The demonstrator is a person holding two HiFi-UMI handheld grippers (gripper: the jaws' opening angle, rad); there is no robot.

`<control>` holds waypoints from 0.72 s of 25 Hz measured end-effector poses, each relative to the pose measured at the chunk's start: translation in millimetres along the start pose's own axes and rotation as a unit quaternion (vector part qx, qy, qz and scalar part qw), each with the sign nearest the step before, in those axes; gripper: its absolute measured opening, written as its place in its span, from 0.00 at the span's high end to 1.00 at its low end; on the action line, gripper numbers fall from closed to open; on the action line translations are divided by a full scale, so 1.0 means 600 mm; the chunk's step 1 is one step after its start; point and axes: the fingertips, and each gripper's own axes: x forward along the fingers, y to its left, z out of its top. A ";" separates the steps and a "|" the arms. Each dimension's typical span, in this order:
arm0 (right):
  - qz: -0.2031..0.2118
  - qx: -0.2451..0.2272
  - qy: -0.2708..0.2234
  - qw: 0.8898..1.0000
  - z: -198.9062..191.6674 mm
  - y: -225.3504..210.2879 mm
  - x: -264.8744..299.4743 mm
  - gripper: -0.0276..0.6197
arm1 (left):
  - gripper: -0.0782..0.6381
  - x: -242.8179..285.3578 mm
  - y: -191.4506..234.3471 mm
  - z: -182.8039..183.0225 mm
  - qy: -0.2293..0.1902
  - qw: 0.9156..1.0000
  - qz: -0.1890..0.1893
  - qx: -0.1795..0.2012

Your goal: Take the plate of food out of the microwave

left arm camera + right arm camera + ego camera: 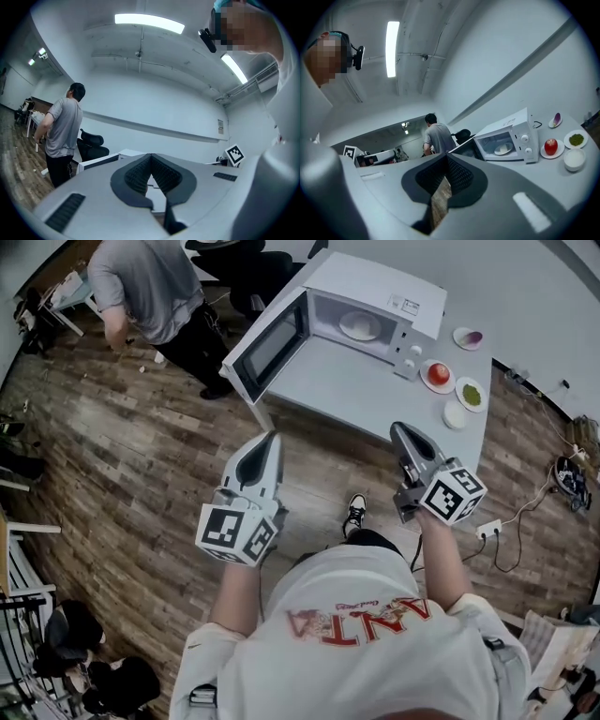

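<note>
here's the microwave [375,285] at the far end of the white table [347,381], door [270,349] swung wide open to the left. inside sits the plate [360,326], small, round and pale, with something whitish on it. the right gripper view catches that plate [503,149] too, low in the lit cavity, but what the food is can't be made out.

both tools hang near the person, well short of the table's near edge. the left gripper [272,435] has its ribbed pads meeting at the tips, nothing between them. the right gripper [401,427] is pressed together too and carries nothing.

right of the microwave a red apple [438,372] rests on a small dish. in the left gripper view that tool's grey body covers most of the table.
</note>
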 end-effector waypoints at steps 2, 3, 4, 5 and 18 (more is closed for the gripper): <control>-0.006 0.008 -0.003 1.000 0.017 -0.040 0.017 0.95 | 0.88 0.051 0.004 -0.001 0.009 1.000 -0.005 0.004; -0.009 0.014 -0.004 1.000 0.025 -0.061 0.027 0.95 | 0.88 0.077 0.004 -0.003 0.014 1.000 -0.006 0.007; -0.011 0.020 -0.004 1.000 0.031 -0.082 0.036 0.95 | 0.88 0.103 0.004 -0.004 0.018 1.000 -0.008 0.009; -0.013 0.026 -0.003 1.000 0.036 -0.103 0.046 0.95 | 0.88 0.128 0.005 -0.006 0.023 1.000 -0.009 0.010; -0.049 0.119 0.006 0.992 0.049 -0.325 0.162 0.95 | 0.88 0.387 0.044 -0.042 0.073 0.997 -0.012 0.027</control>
